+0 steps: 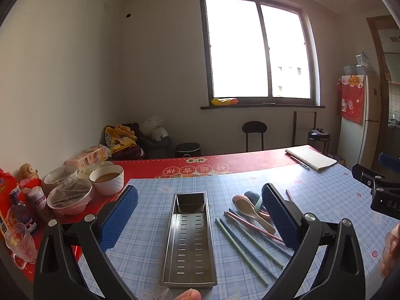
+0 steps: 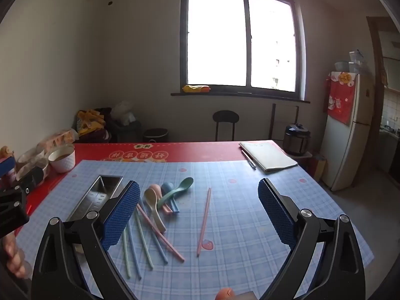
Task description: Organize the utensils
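Observation:
A long perforated metal tray (image 1: 190, 240) lies empty on the blue checked mat, also in the right wrist view (image 2: 100, 192). Right of it lie several pastel spoons (image 1: 252, 212) (image 2: 162, 195) and several pastel chopsticks (image 1: 247, 245) (image 2: 145, 240). One pink chopstick (image 2: 203, 221) lies apart to the right. My left gripper (image 1: 200, 215) is open above the tray, holding nothing. My right gripper (image 2: 198, 212) is open above the lone pink chopstick, holding nothing.
Bowls (image 1: 106, 178), covered dishes (image 1: 70, 197), a glass cup (image 1: 18, 242) and bottles (image 1: 21, 212) crowd the table's left edge. A notebook (image 2: 267, 155) with a pen (image 2: 248, 160) lies at the far right. The red tablecloth (image 2: 187, 151) shows beyond the mat.

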`<state>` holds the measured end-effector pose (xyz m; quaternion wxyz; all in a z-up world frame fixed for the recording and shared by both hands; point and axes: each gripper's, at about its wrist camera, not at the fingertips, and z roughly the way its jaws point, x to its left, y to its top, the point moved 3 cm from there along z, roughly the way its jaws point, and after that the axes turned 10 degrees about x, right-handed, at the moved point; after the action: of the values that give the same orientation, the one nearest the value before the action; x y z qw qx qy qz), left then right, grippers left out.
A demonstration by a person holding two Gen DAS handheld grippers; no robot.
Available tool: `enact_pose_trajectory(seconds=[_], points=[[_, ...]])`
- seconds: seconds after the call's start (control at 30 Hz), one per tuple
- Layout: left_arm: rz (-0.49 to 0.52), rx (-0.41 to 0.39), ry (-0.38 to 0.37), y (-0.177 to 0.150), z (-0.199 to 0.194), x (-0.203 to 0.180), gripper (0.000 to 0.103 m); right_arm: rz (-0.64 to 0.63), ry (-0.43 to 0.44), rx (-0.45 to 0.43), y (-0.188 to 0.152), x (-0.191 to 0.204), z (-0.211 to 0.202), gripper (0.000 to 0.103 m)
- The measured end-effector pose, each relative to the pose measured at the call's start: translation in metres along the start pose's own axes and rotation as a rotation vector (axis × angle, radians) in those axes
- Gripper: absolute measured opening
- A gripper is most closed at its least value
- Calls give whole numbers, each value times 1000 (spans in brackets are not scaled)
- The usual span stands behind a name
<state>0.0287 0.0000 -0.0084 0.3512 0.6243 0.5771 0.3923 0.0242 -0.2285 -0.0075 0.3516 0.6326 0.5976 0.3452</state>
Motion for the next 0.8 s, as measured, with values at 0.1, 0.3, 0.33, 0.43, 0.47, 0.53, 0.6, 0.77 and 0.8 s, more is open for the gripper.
enact_pose_trajectory(seconds=[0.1, 0.3, 0.33, 0.43, 0.47, 0.53, 0.6, 0.77, 0.8], points=[[-4, 0, -2, 0, 0, 0, 97, 2, 0, 3, -2, 0, -1, 92], [1, 2, -6, -1, 2, -3, 97, 7, -7, -5, 4, -3, -1, 92], [1, 0, -7, -3, 3, -2, 97, -1, -15, -14, 3, -1, -4, 92], [7, -3, -5, -3, 4, -4, 97, 1, -15, -16, 8, -7, -4, 92], [9, -2, -7, -3, 5, -5, 97, 1, -15, -15, 10, -9, -4, 92], [10, -2, -9, -4, 7, -7, 97, -5, -25, -24, 2, -1, -6, 92], [5, -8, -8, 2, -3, -3, 97, -5, -25, -24, 2, -2, -6, 92], [1, -10, -10, 3, -5, -2, 97, -2, -28, -29, 4, -3, -8, 92], [2, -10, -10, 3, -5, -2, 97, -1, -29, -30, 3, -3, -9, 92]])
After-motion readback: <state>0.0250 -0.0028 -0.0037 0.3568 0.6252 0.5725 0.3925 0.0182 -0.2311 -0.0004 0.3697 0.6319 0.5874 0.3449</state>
